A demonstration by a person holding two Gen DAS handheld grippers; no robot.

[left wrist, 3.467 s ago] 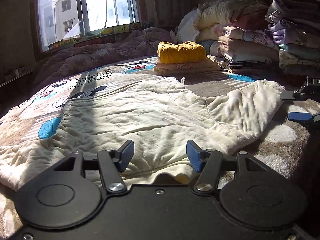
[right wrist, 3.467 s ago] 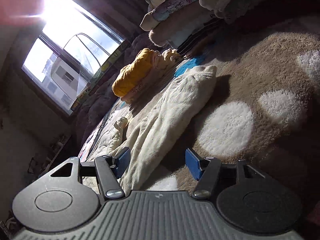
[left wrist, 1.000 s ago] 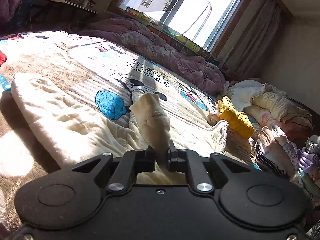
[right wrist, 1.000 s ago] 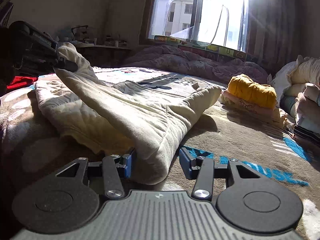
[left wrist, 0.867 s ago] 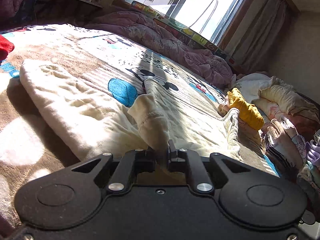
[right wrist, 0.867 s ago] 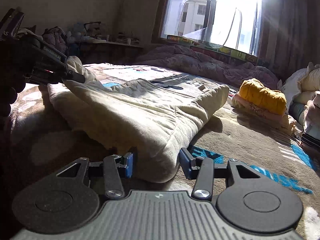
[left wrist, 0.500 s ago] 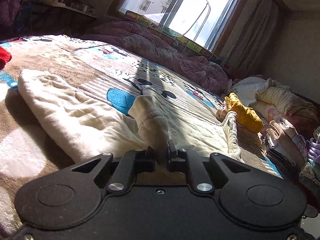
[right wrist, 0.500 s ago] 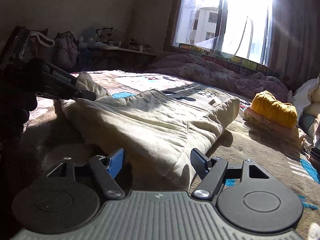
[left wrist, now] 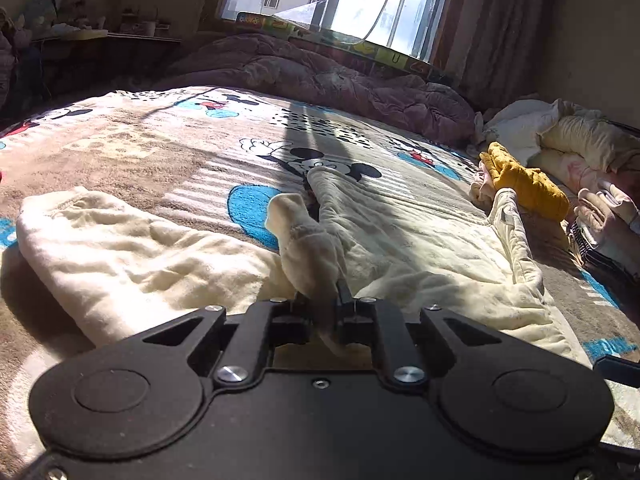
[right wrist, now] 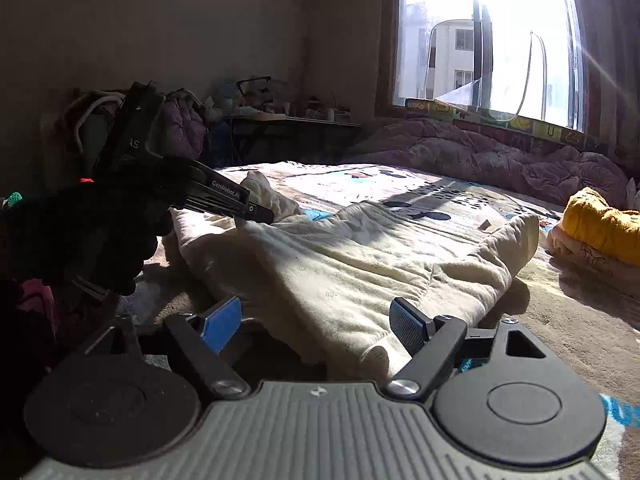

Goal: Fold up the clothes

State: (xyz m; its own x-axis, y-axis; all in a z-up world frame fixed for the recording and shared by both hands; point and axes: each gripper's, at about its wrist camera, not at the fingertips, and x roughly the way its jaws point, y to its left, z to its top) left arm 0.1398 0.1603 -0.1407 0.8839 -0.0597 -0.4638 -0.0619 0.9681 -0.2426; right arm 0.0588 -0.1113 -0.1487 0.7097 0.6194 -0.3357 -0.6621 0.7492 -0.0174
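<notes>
A cream fleece garment [left wrist: 420, 248] lies partly folded on the cartoon-print bedspread [left wrist: 168, 148]. My left gripper [left wrist: 323, 300] is shut on a bunched edge of the cream garment and holds it low over the folded part. It shows in the right wrist view [right wrist: 260, 213] at the left, pinching the same cloth. My right gripper [right wrist: 316, 322] is open, its blue pads either side of the garment's [right wrist: 360, 264] near fold, not gripping it.
A folded yellow garment [left wrist: 524, 184] on a pink one sits at the right, also in the right wrist view [right wrist: 604, 226]. A heap of stacked clothes [left wrist: 592, 184] lies at the far right. A purple quilt [left wrist: 320, 76] runs under the window. A cluttered desk [right wrist: 288, 120] stands behind.
My right gripper opened and let go of the garment's fold, then drew back a little. My left gripper stayed shut on the cloth and lowered it toward the folded part.
</notes>
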